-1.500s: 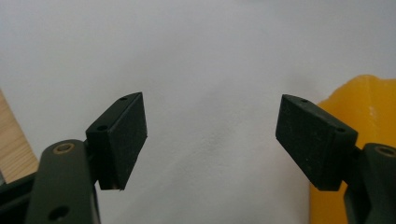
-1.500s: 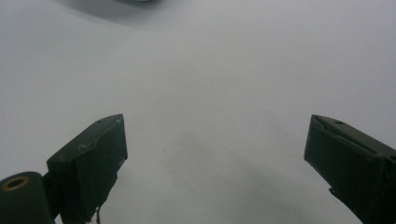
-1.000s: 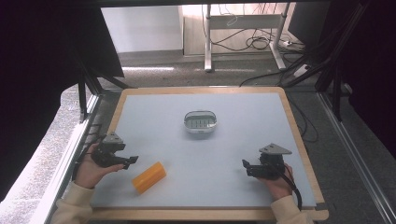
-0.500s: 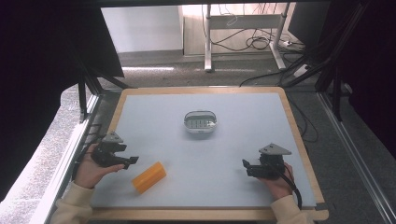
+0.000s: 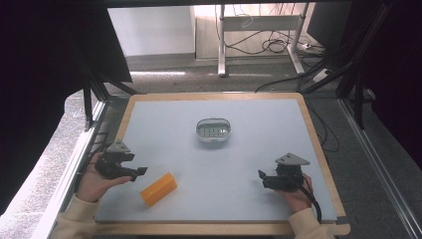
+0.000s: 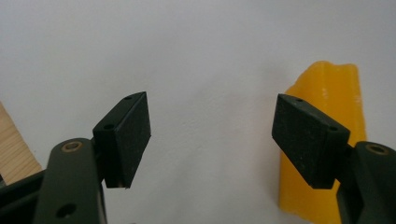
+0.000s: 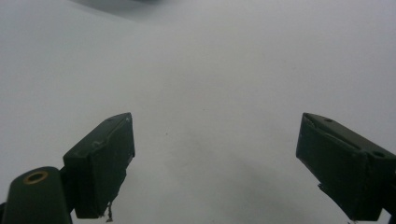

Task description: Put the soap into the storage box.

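An orange block (image 5: 158, 188) lies on its side on the pale grey board, near the front left. My left gripper (image 5: 139, 173) sits just left of it, pointing right, open. In the left gripper view the block (image 6: 327, 93) stands behind the right-hand pad, outside the gap of the left gripper (image 6: 212, 140). Its jaws have just been closing a little, with nothing between them. A small oval grey container (image 5: 214, 130) rests in the middle of the board. My right gripper (image 5: 261, 178) lies at the front right, pointing left, open over bare board (image 7: 215, 163).
The board has a wooden rim (image 5: 312, 134). A black frame post (image 5: 88, 99) stands at the left. Beyond the far edge are table legs and cables (image 5: 268, 45) on the floor.
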The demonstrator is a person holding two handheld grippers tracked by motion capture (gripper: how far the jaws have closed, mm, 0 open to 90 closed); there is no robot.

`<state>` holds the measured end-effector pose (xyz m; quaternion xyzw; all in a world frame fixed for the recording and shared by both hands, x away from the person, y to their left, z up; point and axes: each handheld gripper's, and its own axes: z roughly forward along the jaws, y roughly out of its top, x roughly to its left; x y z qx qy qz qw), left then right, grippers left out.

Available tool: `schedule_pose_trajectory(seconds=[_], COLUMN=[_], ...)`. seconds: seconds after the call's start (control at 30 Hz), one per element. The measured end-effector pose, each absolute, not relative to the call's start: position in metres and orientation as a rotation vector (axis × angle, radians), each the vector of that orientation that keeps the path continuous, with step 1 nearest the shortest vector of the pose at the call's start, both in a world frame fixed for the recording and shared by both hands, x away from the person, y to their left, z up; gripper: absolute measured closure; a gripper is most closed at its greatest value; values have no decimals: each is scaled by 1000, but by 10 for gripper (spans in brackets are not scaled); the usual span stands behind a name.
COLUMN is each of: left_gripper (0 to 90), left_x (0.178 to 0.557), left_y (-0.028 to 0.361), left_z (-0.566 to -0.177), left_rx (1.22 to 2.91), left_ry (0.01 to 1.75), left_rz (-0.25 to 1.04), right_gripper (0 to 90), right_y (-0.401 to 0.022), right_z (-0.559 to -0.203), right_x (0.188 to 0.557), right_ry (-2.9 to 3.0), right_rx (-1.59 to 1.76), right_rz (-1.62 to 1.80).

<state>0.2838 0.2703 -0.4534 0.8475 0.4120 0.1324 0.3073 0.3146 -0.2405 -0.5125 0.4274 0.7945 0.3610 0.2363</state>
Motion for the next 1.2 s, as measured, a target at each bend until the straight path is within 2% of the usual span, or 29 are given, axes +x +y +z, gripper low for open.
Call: schedule_pose_trajectory(seconds=[1.2], left_gripper=[268], left_x=[272], left_y=[233], left_z=[-446], left_rx=[2321], left_ry=[952], left_rz=[274], right_gripper=[125], right_y=[-240], right_z=[-513], right_x=[315], right_ry=[2187], right_rx=[1165], right_rz=[974])
